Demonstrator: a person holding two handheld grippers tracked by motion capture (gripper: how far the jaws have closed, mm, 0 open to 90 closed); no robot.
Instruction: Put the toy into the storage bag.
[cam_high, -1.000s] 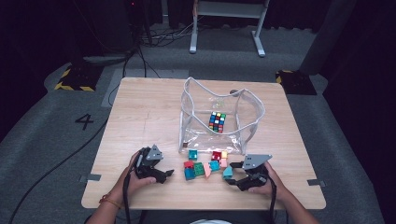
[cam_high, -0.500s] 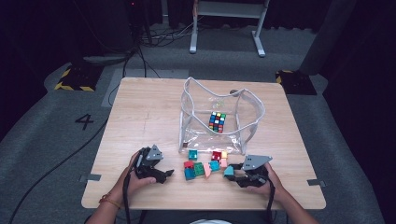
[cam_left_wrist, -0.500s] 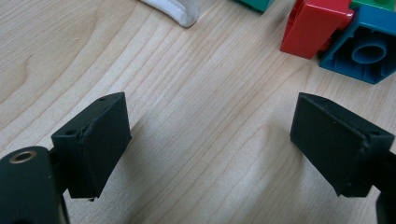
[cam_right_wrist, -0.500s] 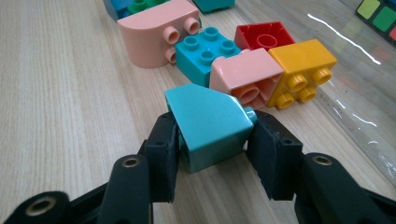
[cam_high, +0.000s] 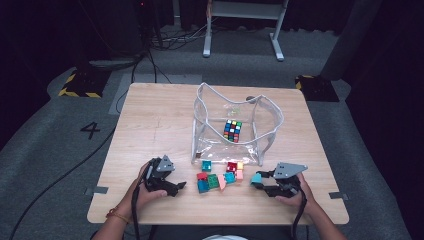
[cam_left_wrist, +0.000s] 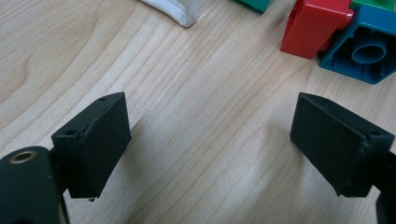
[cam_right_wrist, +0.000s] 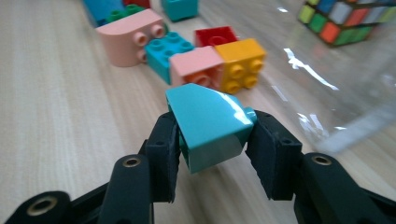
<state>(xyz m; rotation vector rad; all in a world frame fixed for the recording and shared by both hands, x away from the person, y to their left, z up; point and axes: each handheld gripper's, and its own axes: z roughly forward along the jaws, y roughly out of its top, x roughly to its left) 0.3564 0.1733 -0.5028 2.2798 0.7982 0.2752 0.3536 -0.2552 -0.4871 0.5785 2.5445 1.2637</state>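
A teal sloped brick (cam_right_wrist: 208, 126) sits between the jaws of my right gripper (cam_right_wrist: 212, 129), which have just been closing and now press on its sides. In the high view this gripper (cam_high: 261, 184) holds the teal brick (cam_high: 256, 178) a little right of the brick pile (cam_high: 220, 176). My left gripper (cam_high: 176, 186) rests left of the pile. Its jaws stand wide open (cam_left_wrist: 210, 135) over bare wood, with a red brick (cam_left_wrist: 313, 28) and a blue brick (cam_left_wrist: 366, 53) ahead of them.
A clear plastic bag (cam_high: 267, 125) stands open behind the pile, with a Rubik's cube (cam_high: 232, 130) inside it. The cube (cam_right_wrist: 348, 18) shows through the plastic (cam_right_wrist: 327, 93) beside pink, yellow and red bricks (cam_right_wrist: 238, 58). The wooden table (cam_high: 150, 120) has open space at the left and back.
My right gripper closed on the teal brick at the pile's right edge and drew it to the right, away from the other bricks. The left gripper stayed put.
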